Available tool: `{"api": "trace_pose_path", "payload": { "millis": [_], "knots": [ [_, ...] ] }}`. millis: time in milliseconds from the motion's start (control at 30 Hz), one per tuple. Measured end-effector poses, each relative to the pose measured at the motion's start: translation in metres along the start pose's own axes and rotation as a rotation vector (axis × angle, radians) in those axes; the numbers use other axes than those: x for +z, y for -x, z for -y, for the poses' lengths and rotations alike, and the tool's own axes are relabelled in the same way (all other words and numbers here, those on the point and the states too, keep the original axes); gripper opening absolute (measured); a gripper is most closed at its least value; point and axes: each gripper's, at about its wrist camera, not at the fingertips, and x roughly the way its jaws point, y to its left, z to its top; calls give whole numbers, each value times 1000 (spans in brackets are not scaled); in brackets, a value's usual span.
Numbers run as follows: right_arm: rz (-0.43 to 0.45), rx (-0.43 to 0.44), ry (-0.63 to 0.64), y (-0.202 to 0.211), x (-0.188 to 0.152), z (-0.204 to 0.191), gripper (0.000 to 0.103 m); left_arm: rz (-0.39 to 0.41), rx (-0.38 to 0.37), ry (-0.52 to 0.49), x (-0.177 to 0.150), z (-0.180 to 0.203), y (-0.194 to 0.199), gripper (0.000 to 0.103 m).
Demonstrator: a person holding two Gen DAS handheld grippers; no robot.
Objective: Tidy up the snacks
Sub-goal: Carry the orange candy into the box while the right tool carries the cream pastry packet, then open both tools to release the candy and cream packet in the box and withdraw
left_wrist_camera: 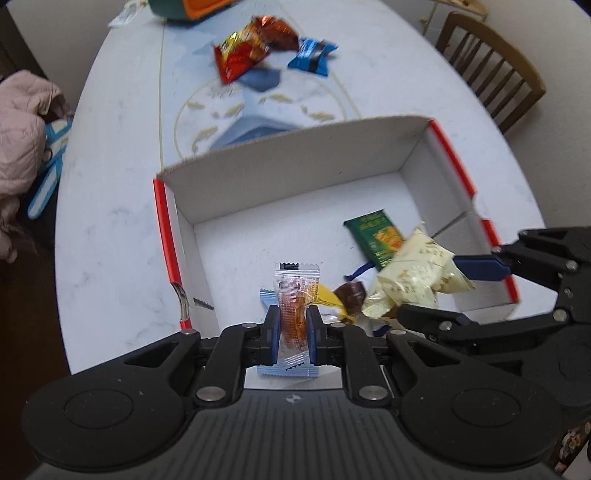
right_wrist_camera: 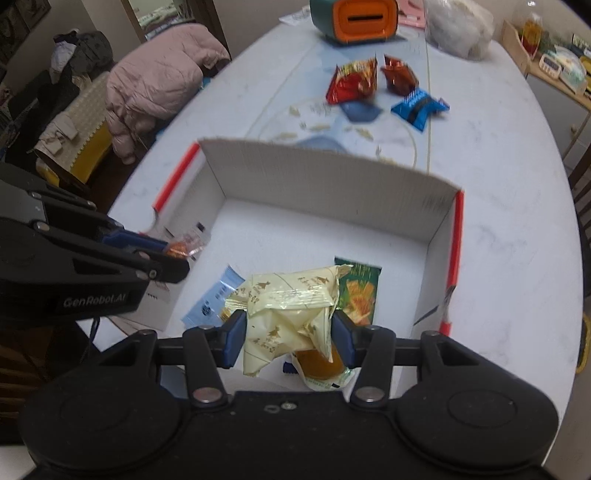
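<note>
A white cardboard box with red edges lies open on the table. My left gripper is shut on a clear packet with an orange-brown snack, held over the box's near left part. My right gripper is shut on a cream-coloured crinkled packet above the box floor. In the box lie a green packet, a light blue packet and a brown and yellow sweet. A red packet, an orange-brown packet and a blue packet lie on the table beyond the box.
The white marble-look table carries a green and orange appliance at its far end. A wooden chair stands at the right. A pink jacket lies on a seat at the left.
</note>
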Motion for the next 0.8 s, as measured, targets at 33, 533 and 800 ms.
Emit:
{"api": "trace_pose_path", "payload": {
  "millis": [33, 533, 800],
  "knots": [
    [-6, -5, 0, -5, -1, 1, 48, -5, 4, 4, 1, -1, -7, 14],
    [-42, -25, -31, -35, -10, 2, 49, -70, 28, 6, -5, 5, -69, 14],
    [-47, -29, -31, -38, -10, 3, 52, -78, 2, 34, -5, 2, -78, 15]
  ]
}}
